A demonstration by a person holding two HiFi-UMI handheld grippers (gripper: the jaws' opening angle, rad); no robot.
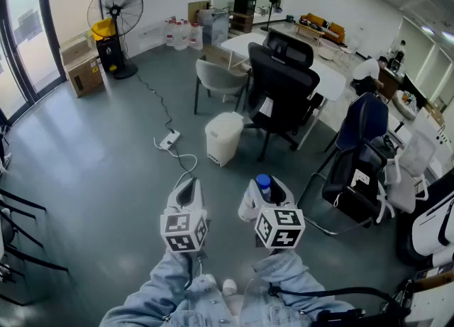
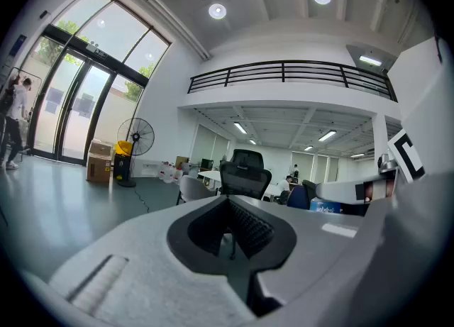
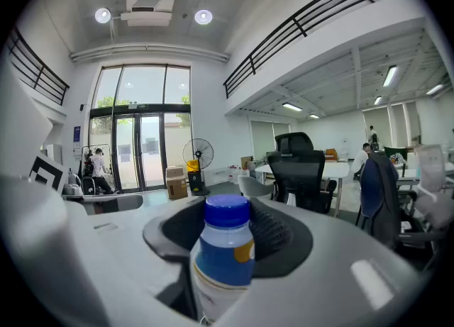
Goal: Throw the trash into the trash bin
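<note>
The person stands on the grey floor, a short walk from the white trash bin (image 1: 224, 136). The bin sits on the floor just left of the black office chair (image 1: 284, 88). Its top looks closed from here, though I can't be sure.

The right gripper (image 1: 267, 192) has its jaws clamped on a small bottle (image 1: 264, 182) with a blue cap. The bottle is upright and held out in front at about the level of the other gripper. The left gripper (image 1: 188, 192) has its jaws drawn close together with nothing between them.

I'd say the step in hand is carrying the bottle to the bin. To do it well, keep the grip firm and the bottle upright, and walk right up until the right gripper is over the bin's top. Let go only once the bottle is clearly above the opening. If there is a lid in the way, the free left gripper is the one to lift or press it. The power strip (image 1: 169, 139) and its cable lie on the floor just left of the bin, so mind your feet there.

Only the head view shows the bin and the stretch of floor left to cross. In both gripper views the bin is lost below the jaws. The right gripper view shows the bottle's blue label with a yellow patch and the dark pads on either side of it, where the head view shows little more than the cap. The left gripper view shows the hollow between its jaws is empty, with the chair visible beyond.
</note>
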